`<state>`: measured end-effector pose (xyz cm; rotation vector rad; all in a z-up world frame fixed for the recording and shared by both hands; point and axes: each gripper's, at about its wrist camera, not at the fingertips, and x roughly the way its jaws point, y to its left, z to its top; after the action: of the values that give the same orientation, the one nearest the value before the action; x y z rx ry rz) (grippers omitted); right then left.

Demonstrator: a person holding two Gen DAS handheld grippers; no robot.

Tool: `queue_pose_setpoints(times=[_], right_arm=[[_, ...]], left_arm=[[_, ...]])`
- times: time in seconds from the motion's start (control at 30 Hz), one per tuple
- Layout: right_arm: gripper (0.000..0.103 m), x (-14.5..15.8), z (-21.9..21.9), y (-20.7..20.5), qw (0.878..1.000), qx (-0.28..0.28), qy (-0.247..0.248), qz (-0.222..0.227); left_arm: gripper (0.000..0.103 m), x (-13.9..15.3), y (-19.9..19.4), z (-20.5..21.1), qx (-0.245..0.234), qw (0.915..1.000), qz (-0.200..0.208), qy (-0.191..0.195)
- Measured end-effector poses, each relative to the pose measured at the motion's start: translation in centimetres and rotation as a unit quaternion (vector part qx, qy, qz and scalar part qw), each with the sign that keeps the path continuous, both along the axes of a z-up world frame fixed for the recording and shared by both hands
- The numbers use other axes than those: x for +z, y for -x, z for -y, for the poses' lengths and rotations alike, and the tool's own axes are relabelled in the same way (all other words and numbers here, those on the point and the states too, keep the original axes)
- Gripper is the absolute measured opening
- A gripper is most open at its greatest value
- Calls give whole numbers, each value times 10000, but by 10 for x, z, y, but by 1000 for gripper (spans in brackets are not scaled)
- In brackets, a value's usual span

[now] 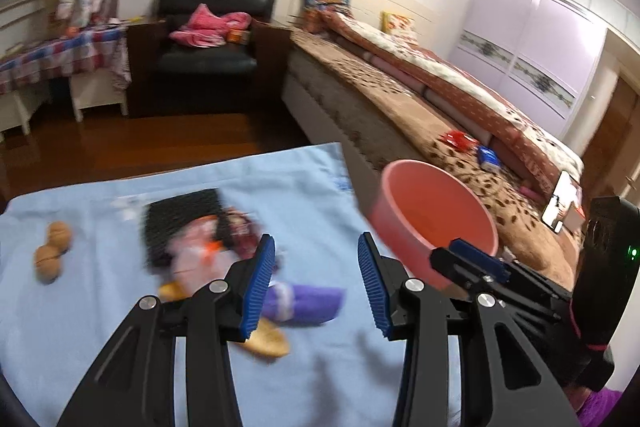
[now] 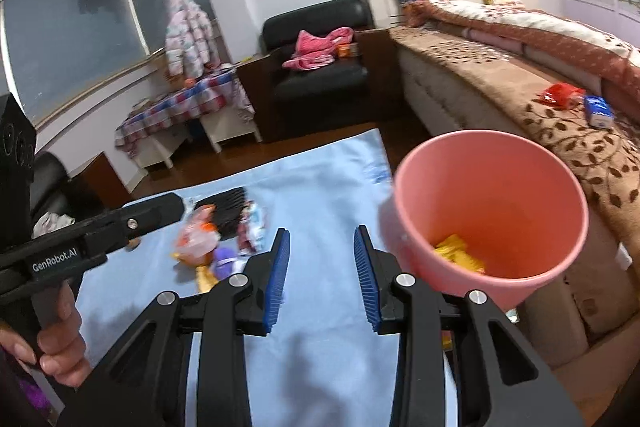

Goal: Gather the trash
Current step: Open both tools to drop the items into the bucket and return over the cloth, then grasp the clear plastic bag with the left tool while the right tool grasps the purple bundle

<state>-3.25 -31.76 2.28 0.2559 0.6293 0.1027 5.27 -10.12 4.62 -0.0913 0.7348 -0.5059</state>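
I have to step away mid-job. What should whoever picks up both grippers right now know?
Left gripper: open, empty, above the trash pile.
Right gripper: open, empty, beside the pink bin.
Done: something yellow lies in the bin.
Left: the wrappers, a purple item and two walnuts on the blue cloth.

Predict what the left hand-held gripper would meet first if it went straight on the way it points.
Probably the light blue cloth: the left hand-held gripper is open and aims just right of the purple wrapper, left of the pink bin. Depth is unclear.
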Motion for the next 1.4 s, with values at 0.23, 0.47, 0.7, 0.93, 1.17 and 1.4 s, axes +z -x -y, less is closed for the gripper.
queue_pose_setpoints(times=[0.23,0.47,0.7,0.93,1.17,1.4], right_arm=[[34,-11,-29,-3,9982,494,-221,-241],[34,-27,-45,-11,9933,875,-367,-659],[44,-39,-45,-18,9919,861,-424,-831],[44,-47,-42,-25,9910,842,-476,-927],[44,-52,-36,-29,9901,829,-533,-994],[44,-55,-34,-40,9876,926,-660,-1081]], left_arm=[[42,-15,18,-57,515,9985,-55,-163],[42,-40,20,-81,801,9958,-325,-293],[42,-42,5,-72,724,9959,-550,15],[42,-43,-19,-40,689,9961,-552,-72],[26,-68,-44,-37,990,9907,-913,-190],[0,-65,-34,-56,1108,9904,-814,-110]])
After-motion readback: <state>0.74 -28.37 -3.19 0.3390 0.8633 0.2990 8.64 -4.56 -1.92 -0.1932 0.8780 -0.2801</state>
